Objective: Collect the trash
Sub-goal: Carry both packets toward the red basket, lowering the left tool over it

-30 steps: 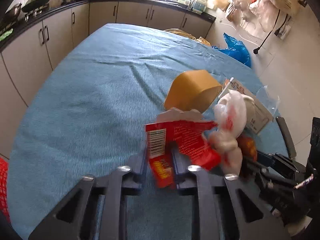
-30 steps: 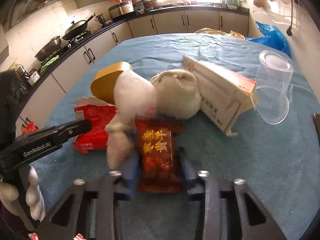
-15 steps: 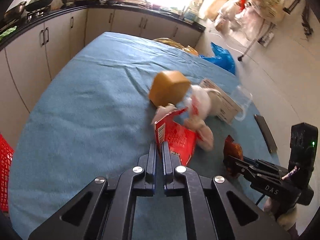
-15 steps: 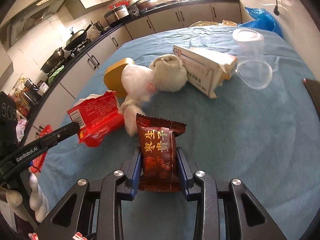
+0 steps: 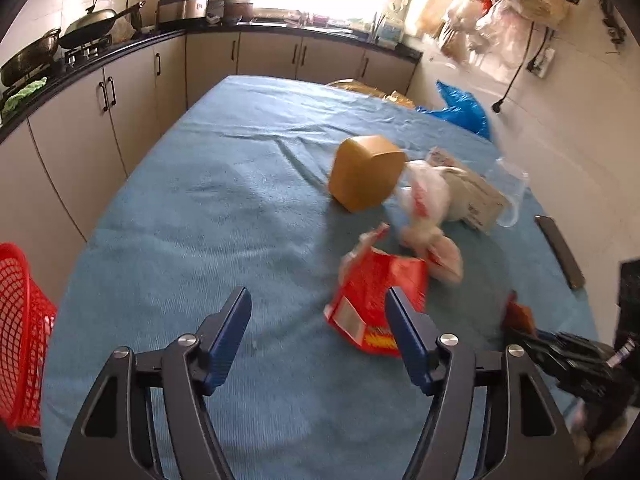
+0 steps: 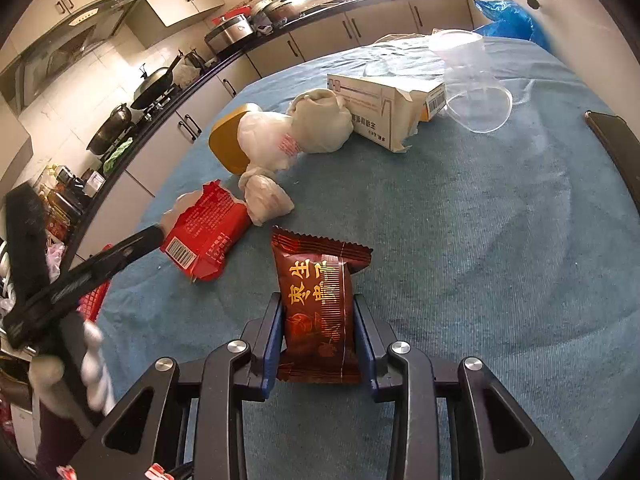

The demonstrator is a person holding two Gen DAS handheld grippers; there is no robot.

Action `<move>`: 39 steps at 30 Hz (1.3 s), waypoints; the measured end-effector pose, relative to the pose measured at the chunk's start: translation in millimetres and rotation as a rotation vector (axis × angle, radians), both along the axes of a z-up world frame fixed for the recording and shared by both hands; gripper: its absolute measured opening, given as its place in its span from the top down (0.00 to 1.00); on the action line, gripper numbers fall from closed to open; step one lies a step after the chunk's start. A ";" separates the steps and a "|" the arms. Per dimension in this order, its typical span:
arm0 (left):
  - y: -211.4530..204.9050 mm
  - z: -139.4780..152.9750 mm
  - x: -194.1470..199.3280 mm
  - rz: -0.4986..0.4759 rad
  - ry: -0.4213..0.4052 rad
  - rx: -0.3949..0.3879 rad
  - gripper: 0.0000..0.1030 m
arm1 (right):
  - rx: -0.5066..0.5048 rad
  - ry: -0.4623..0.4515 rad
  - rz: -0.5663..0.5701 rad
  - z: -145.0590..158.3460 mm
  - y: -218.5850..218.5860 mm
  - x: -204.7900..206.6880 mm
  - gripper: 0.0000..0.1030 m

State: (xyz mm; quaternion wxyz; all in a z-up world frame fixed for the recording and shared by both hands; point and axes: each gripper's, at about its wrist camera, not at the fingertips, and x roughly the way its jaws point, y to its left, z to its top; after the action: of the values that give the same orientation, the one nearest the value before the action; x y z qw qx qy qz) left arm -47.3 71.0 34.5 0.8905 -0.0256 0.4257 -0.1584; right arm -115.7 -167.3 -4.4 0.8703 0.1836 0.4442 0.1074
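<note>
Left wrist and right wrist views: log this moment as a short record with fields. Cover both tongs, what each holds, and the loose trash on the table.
left tongs: open, jaws just opened, nothing between them
red packet: lying on the blue tablecloth, partly behind the left tongs' right finger
right tongs: shut on the brown snack wrapper
loose trash: yellow cup, white plastic bag, torn carton, clear plastic cup
bin: red basket, at the table's left edge

Torn packet (image 5: 376, 300) lies on the table cloth (image 5: 224, 208), near centre. Just beyond it, crumpled bags (image 5: 428, 208). Far-left of those: a box lid (image 5: 366, 174) on its side. Far-right: a carton (image 6: 384, 108), then a cup (image 6: 472, 84) on its side, apparently touching the carton. Basket (image 5: 20, 328) off the table's near-left edge.
</note>
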 end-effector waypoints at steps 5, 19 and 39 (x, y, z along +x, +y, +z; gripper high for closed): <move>-15.8 -15.4 28.9 -0.046 0.065 -0.031 0.34 | 0.005 -0.001 0.001 0.5 0.3 -0.4 0.66; -2.1 1.3 -23.1 -0.001 0.027 -0.079 0.94 | -0.009 -0.014 0.025 8.5 15.1 -3.3 0.66; 198.3 53.6 -124.6 0.343 -0.146 -0.224 0.94 | -0.106 -0.061 0.218 43.7 131.1 -0.5 0.66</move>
State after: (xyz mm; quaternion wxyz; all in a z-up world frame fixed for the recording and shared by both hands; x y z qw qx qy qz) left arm -172.0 269.3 88.1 0.9245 -0.1849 0.3293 -0.0522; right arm -116.2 -36.2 39.3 0.8752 0.0844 0.4398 0.1831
